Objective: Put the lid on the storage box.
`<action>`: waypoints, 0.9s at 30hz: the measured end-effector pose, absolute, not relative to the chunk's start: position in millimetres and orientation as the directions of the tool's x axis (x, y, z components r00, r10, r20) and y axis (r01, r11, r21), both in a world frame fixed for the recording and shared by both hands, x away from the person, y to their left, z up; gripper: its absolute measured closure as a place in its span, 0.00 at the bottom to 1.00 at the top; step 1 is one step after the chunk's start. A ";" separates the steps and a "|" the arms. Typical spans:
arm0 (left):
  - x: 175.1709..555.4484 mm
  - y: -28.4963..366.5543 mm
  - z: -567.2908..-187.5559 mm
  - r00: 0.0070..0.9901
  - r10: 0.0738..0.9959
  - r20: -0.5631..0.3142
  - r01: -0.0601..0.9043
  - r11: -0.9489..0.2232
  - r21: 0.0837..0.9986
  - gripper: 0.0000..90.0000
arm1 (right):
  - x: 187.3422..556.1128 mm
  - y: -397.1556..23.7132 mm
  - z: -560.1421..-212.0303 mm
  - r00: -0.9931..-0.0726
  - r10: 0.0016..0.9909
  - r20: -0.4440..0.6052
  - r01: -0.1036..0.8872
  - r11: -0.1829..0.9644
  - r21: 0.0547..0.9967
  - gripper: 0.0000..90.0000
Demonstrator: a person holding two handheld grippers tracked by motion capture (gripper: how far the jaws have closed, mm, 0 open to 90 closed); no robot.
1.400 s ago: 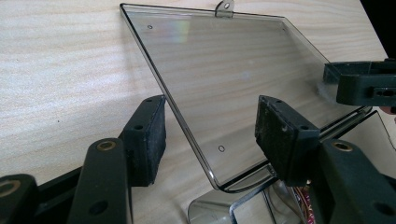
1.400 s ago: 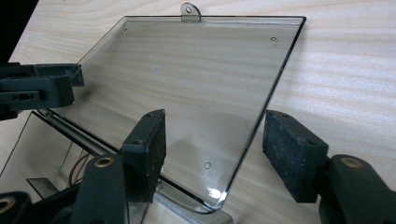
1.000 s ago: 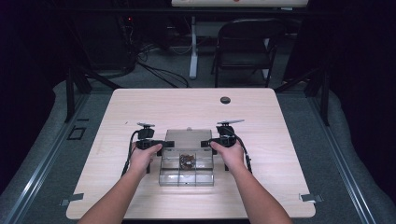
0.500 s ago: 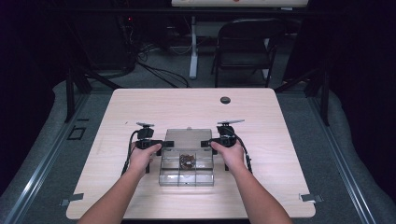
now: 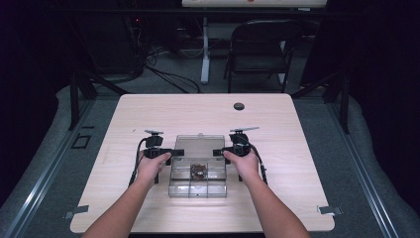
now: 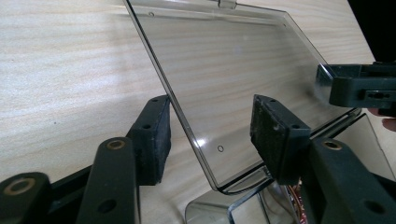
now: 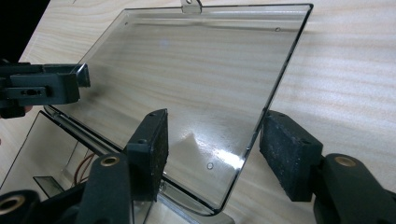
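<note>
A clear plastic compartment box (image 5: 198, 187) sits at the table's near middle, with a small coppery coil (image 5: 199, 170) in one cell. Its clear lid (image 5: 198, 146) is swung back toward the far side. My left gripper (image 5: 171, 152) straddles the lid's left edge (image 6: 187, 126), which runs between the jaws. The jaws have just been closing, and the pads (image 6: 154, 135) still stand off the plastic. My right gripper (image 5: 218, 151) straddles the lid's right edge (image 7: 254, 135) the same way. Its jaws have also been closing a little, with gaps at both pads (image 7: 287, 156).
A small black round disc (image 5: 239, 106) lies at the table's far right. A dark chair (image 5: 257, 44) and a white table leg (image 5: 205, 54) stand beyond the far edge. Light wood tabletop (image 5: 297, 163) spreads on both sides of the box.
</note>
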State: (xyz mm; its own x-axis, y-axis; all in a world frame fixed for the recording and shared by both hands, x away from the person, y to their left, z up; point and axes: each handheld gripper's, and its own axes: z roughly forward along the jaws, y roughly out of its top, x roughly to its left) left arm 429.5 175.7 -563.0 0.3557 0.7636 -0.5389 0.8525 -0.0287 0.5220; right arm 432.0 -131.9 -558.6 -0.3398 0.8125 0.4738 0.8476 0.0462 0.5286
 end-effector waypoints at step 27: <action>429.6 177.6 -549.9 0.384 0.764 -0.518 0.836 -0.051 0.546 0.59 | 429.9 -134.8 -546.8 -0.376 0.803 0.462 0.818 0.054 0.573 0.51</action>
State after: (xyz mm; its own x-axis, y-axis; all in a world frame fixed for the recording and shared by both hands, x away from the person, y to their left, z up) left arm 429.6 177.6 -549.9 0.3841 0.7645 -0.5177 0.8364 -0.0507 0.5457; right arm 429.9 -134.8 -546.8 -0.3765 0.8029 0.4623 0.8180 0.0538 0.5727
